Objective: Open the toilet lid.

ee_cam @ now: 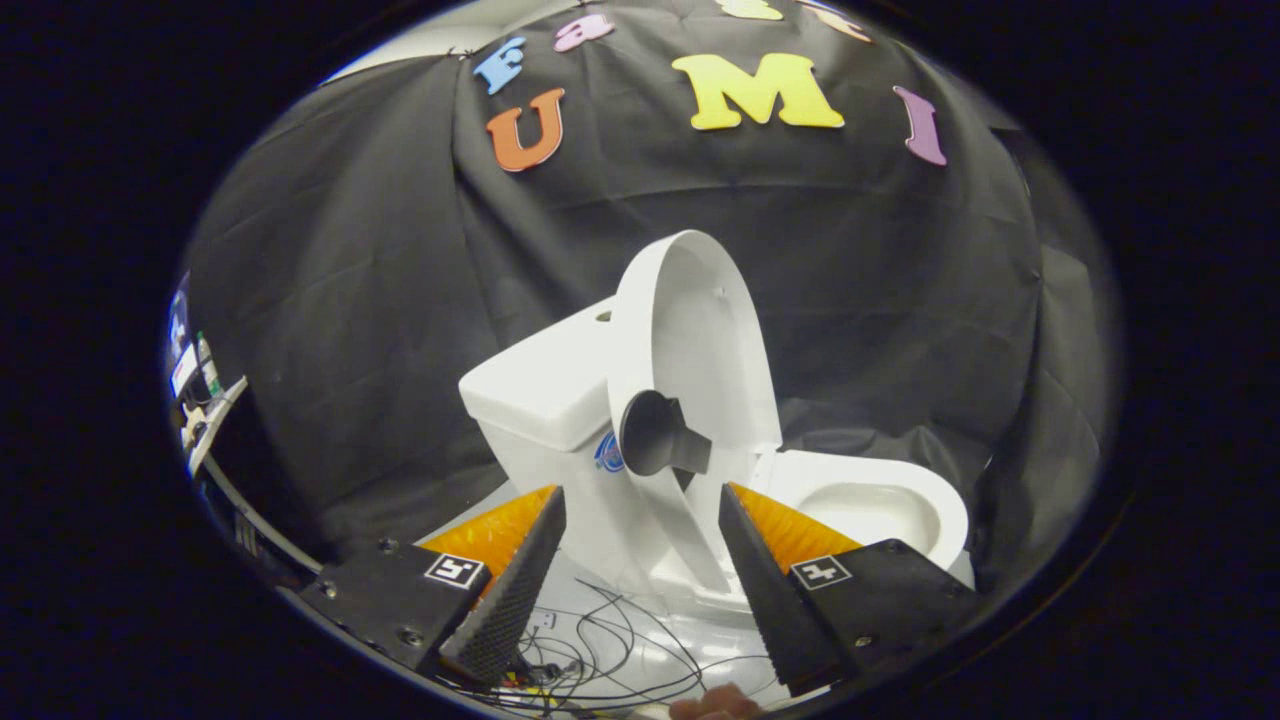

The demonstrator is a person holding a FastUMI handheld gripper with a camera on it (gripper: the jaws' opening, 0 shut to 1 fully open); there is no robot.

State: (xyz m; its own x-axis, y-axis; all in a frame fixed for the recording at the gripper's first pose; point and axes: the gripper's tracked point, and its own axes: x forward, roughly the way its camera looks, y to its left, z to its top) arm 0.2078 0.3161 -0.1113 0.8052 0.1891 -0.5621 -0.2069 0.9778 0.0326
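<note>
- Toilet lid (700, 340) stands raised, close to upright, leaning back toward the tank (540, 385) of the white toilet.
- On the lid's near edge, low down, sits a dark round knob (655, 432) with a short dark tab beside it.
- Next to the raised lid lies the open bowl (880, 505), its white rim uncovered.
- Below the knob, on the toilet's body, a small blue mark (608, 452) shows; what it says is too small to tell.
- The gripper (640, 535) hovers in front of the toilet with its fingers (520, 580) spread wide apart and holding nothing; the lid's lower part and the knob show in the gap just beyond their tips.
- Under the fingers, in front of the toilet's base, thin dark cables (610, 650) lie tangled on a pale floor.
- Behind the toilet hangs the booth's black cloth wall (350, 300).
- Far off to the tank's side, some pale equipment (200, 400) shows, too blurred to name.
</note>
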